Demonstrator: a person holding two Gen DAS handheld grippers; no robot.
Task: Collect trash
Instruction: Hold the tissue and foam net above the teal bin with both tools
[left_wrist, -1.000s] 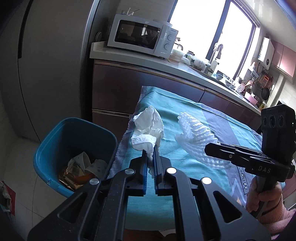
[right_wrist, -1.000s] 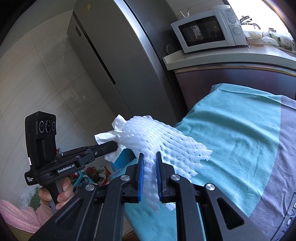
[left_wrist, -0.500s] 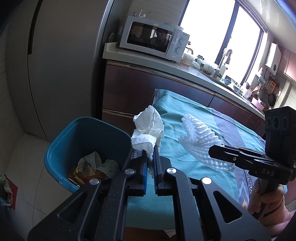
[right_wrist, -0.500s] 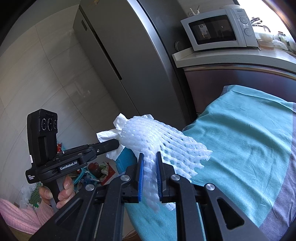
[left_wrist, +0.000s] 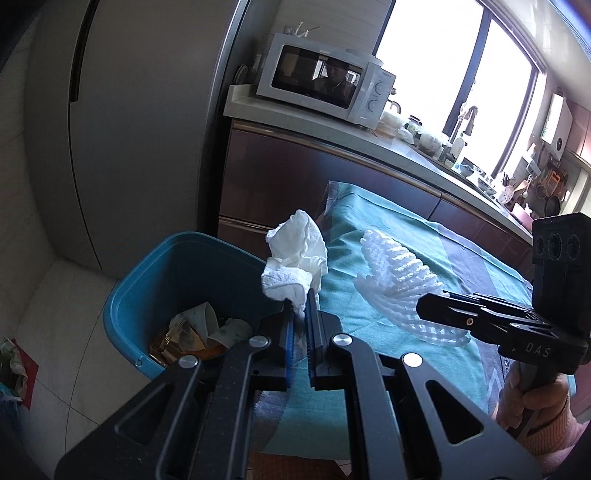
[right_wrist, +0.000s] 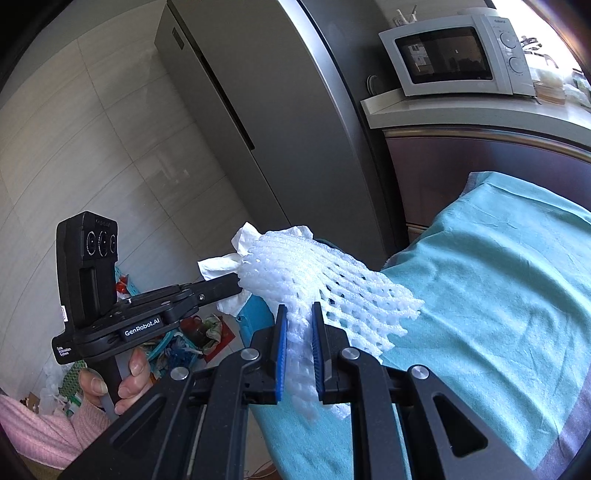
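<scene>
My left gripper (left_wrist: 301, 301) is shut on a crumpled white paper tissue (left_wrist: 297, 260), held up by the right rim of a blue trash bin (left_wrist: 147, 288) that holds paper and wrapper scraps. My right gripper (right_wrist: 298, 312) is shut on a white foam fruit net (right_wrist: 325, 280), lifted over the near-left edge of the teal cloth-covered table (right_wrist: 498, 295). In the left wrist view the foam net (left_wrist: 399, 273) hangs from the right gripper (left_wrist: 424, 308) over the cloth. In the right wrist view the left gripper (right_wrist: 236, 282) and tissue (right_wrist: 221, 266) sit just left of the net.
A grey fridge (left_wrist: 140, 129) stands behind the bin. A dark cabinet with a white microwave (left_wrist: 325, 83) on its counter runs behind the table. Bags and clutter (right_wrist: 184, 332) lie on the tiled floor to the left. A hand in a pink sleeve holds each gripper.
Both grippers have carried their items leftward toward the bin. The tissue now hangs by the bin's right rim instead of over the cloth. Both grips are unchanged.
</scene>
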